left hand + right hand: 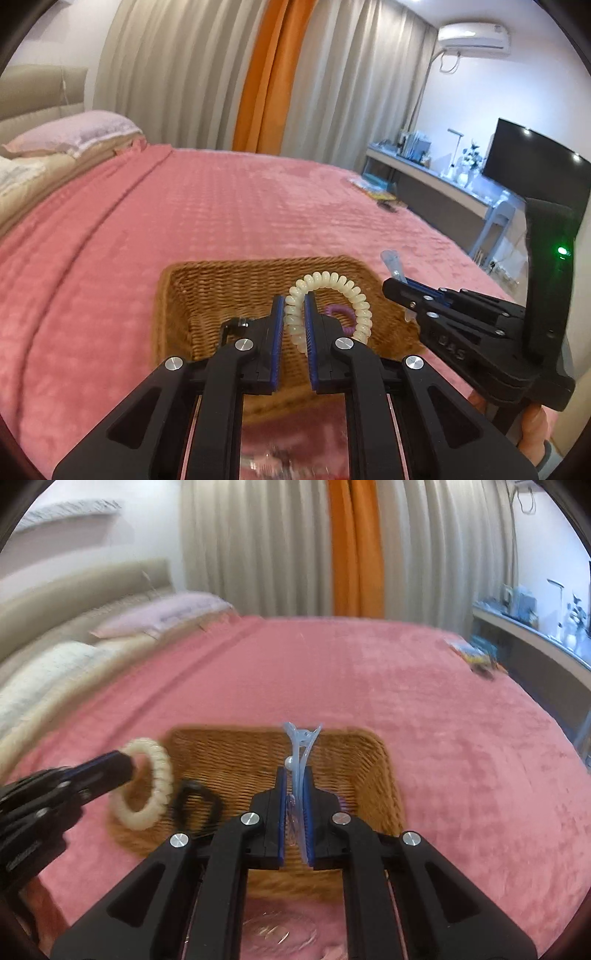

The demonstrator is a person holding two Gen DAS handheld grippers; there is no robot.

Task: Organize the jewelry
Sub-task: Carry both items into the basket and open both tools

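Observation:
My left gripper is shut on a cream spiral hair tie and holds it above a wicker basket on the pink bed. A purple hair tie lies inside the basket. My right gripper is shut on a pale blue hair clip with a pearl and holds it above the same basket. In the right wrist view the left gripper shows at the left with the cream tie; a black hair tie lies in the basket. The right gripper shows at the right in the left wrist view.
The pink blanket covers the bed, with pillows at the far left. A few small items lie at the bed's far right edge. A desk with a TV stands beyond, curtains behind.

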